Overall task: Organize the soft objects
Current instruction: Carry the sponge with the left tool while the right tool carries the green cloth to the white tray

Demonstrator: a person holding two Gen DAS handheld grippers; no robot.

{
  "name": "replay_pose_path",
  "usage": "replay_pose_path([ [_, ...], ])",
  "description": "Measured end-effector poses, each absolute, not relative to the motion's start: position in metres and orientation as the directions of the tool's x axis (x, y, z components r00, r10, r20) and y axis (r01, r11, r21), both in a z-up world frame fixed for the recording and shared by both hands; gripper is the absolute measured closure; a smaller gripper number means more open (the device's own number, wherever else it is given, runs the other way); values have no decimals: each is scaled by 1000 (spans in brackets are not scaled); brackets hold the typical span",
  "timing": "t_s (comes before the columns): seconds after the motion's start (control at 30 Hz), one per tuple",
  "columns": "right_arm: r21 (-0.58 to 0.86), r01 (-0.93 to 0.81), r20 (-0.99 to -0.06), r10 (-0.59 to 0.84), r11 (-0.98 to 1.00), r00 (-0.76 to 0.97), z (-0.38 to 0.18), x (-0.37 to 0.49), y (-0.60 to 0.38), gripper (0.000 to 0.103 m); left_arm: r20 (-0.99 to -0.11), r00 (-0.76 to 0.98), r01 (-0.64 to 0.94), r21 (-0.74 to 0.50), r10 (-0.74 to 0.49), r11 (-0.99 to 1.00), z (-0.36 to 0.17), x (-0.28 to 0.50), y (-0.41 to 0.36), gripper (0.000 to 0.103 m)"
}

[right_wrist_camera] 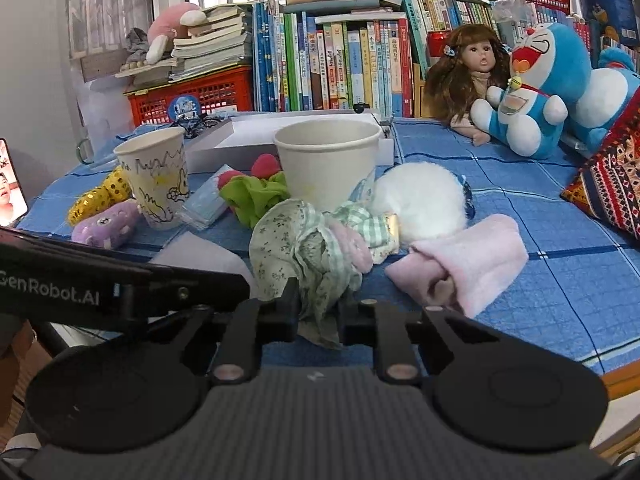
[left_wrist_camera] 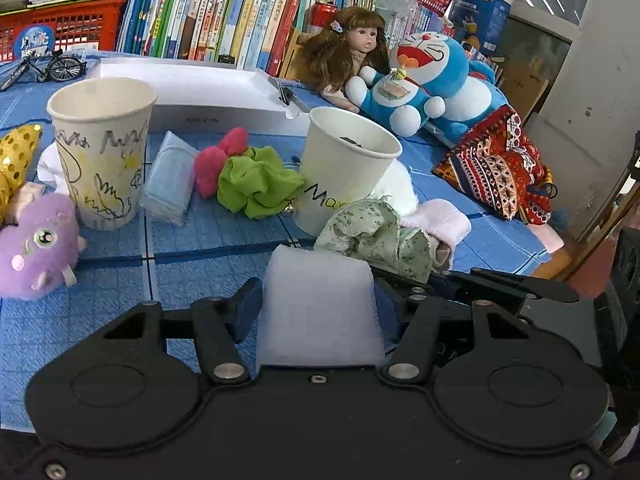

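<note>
My left gripper [left_wrist_camera: 318, 304] is shut on a pale white foam pad [left_wrist_camera: 318, 312], held low over the blue cloth. My right gripper [right_wrist_camera: 318, 312] is shut on the hem of a green floral cloth [right_wrist_camera: 292, 248], which also shows in the left wrist view [left_wrist_camera: 372, 232]. A pink cloth [right_wrist_camera: 468, 260] and a white fluffy plush [right_wrist_camera: 424, 196] lie right of it. A plain paper cup [right_wrist_camera: 328, 160] and a scribbled paper cup [right_wrist_camera: 160, 176] stand behind. A lime green cloth [left_wrist_camera: 256, 184], a red soft piece [left_wrist_camera: 216, 160], a light blue packet [left_wrist_camera: 168, 180] and a purple plush [left_wrist_camera: 32, 244] lie between them.
A white box [left_wrist_camera: 208, 96] lies behind the cups. A doll [left_wrist_camera: 352, 56], a Doraemon plush [left_wrist_camera: 432, 80] and a patterned cloth [left_wrist_camera: 500, 168] sit at the back right. A gold sequined toy [left_wrist_camera: 12, 160] is far left. Books line the back. The table edge [right_wrist_camera: 616, 380] is near right.
</note>
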State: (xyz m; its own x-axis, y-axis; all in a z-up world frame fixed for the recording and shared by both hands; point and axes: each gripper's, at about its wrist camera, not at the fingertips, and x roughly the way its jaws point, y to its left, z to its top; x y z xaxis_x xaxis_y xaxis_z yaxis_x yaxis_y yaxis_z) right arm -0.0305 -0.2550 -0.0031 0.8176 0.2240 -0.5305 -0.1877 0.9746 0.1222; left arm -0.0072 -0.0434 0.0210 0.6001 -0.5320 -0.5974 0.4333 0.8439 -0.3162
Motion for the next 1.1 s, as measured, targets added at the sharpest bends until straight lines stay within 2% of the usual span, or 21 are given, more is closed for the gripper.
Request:
replay_pose_path([
  [0.2, 156, -196, -502, 248, 968, 829, 5, -33, -258, 90, -574, 647, 410, -294, -503, 863, 34, -10, -34, 47],
  [0.43, 172, -241, -442, 293, 955, 847, 27, -40, -259, 94, -547, 700, 377, -263, -459, 888, 55, -7, -17, 47],
  [0.67, 217, -264, -378, 331, 940, 865, 53, -42, -263, 96, -529, 733, 349, -248, -428, 904, 79, 6, 0, 47],
  [1.1, 310, -331, -301, 422, 891, 855, 102, -20, -270, 96, -471, 755, 356, -289, -455, 889, 144, 42, 26, 47],
])
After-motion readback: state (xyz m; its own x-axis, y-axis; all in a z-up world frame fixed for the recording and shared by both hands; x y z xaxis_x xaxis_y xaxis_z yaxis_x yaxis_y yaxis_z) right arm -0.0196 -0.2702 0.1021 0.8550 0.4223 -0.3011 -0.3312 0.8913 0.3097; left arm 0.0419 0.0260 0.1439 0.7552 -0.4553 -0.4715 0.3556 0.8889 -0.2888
